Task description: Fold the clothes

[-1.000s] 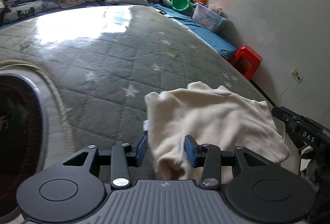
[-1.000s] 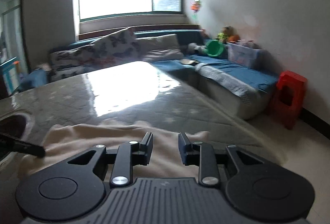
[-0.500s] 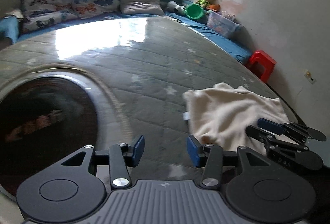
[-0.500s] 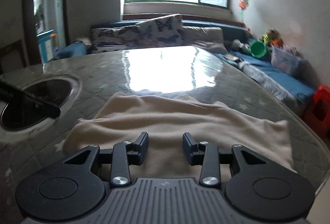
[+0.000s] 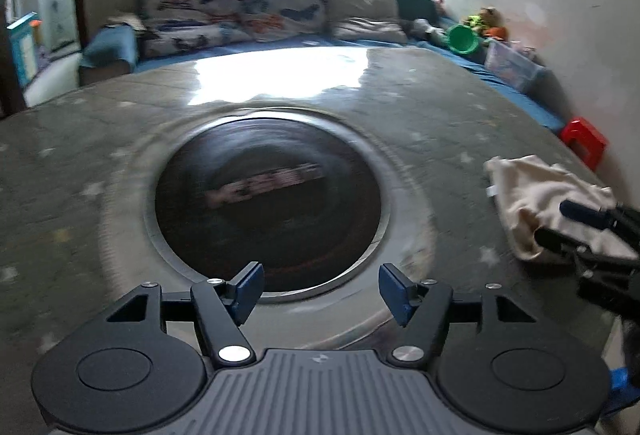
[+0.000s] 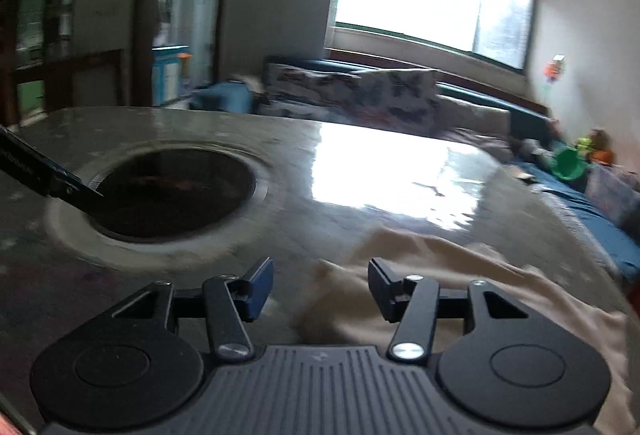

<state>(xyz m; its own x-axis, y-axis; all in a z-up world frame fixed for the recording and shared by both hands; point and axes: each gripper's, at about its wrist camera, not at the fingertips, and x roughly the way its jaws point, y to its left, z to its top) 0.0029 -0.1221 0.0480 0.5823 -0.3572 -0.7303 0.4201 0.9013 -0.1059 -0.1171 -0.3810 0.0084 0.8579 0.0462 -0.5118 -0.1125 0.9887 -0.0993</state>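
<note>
Left wrist view: left gripper (image 5: 321, 290) gaped wide, empty, over the dark round inset (image 5: 267, 205) of the grey table (image 5: 440, 115), cream garment (image 5: 548, 207) lying well right of that inset; right wrist view: right gripper (image 6: 320, 291) spread open, holding nothing, above the garment's (image 6: 480, 299) near edge, right of the inset (image 6: 172, 191).

A large table (image 5: 420, 107) covered with a grey-green quilted cloth printed with pale stars (glossy, mirroring the window's light at its far side) carries everything. Set into its top is a round dark glass panel (image 5: 268, 203) ringed by a metal rim, with blurred lettering on it. To the right of that panel, near the table's edge, lies a cream garment (image 5: 532, 195), rumpled, with a small white tag at its left side; it rests directly on the cloth, apart from the panel.
</note>
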